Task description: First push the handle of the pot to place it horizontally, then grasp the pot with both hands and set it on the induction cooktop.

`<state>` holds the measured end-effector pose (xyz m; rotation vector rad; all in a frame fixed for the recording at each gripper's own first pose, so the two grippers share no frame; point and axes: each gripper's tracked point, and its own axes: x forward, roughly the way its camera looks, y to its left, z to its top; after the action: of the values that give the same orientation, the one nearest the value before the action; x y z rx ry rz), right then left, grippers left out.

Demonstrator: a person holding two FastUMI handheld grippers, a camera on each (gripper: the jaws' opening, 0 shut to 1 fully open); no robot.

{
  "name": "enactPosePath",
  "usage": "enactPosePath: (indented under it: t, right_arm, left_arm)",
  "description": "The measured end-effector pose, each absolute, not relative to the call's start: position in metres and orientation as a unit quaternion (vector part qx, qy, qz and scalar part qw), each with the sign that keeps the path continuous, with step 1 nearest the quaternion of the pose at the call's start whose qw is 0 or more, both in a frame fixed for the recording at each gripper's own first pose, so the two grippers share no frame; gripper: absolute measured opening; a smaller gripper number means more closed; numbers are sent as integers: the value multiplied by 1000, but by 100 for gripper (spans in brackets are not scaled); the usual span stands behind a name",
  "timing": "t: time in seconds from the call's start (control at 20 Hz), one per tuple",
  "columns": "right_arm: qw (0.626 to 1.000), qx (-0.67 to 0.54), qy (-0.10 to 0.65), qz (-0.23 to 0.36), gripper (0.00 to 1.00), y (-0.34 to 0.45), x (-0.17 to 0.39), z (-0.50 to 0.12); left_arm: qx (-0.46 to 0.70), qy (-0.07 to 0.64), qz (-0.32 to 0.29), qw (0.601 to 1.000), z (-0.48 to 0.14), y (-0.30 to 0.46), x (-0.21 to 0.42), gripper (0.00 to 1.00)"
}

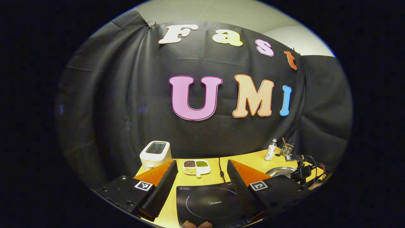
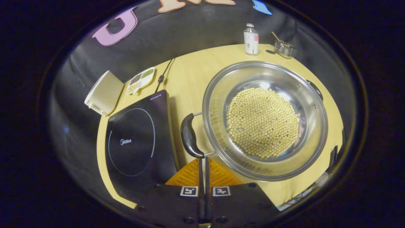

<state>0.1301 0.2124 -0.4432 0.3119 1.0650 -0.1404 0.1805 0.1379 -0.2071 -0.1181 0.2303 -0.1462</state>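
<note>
The pot (image 2: 265, 120) is seen right of the induction cooktop (image 2: 139, 142), not yet lifted; the right gripper (image 2: 203, 160) is clenched empty near its handle (image 2: 190, 135), the left gripper (image 1: 202, 183) spread wide

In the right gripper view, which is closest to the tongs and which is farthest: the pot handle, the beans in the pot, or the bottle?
From the right tongs, which are closed:
1. Pot handle: just ahead of the tips, on the pot's near-left side.
2. Beans: farther in, on the pot's bottom, ahead and to the right.
3. Bottle: farthest, standing at the table's back edge by the wall.
</note>
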Motion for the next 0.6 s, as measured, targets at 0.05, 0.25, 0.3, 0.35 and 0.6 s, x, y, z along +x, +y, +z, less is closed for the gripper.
enactPosePath:
  t: [0.05,0.25,0.3,0.35,0.6]
  right_arm:
    - [848,152,503,-64,0,210,129,-438]
    - [860,199,465,-75,2,182,130,-401]
    - [864,206,452,-82,3,168,131,-389]
    - [869,209,441,-86,3,154,132,-381]
    - [893,150,414,-87,2,78,136,-363]
  left_arm:
    - [-62,119,-75,988,-208,134,181,95]
    - [-81,136,-100,982,-212,103,179,95]
    - [-80,143,-109,980,-215,94,179,95]
    - [-78,149,-117,979,-219,86,177,95]
    - [-90,187,-120,971,-231,45,170,95]
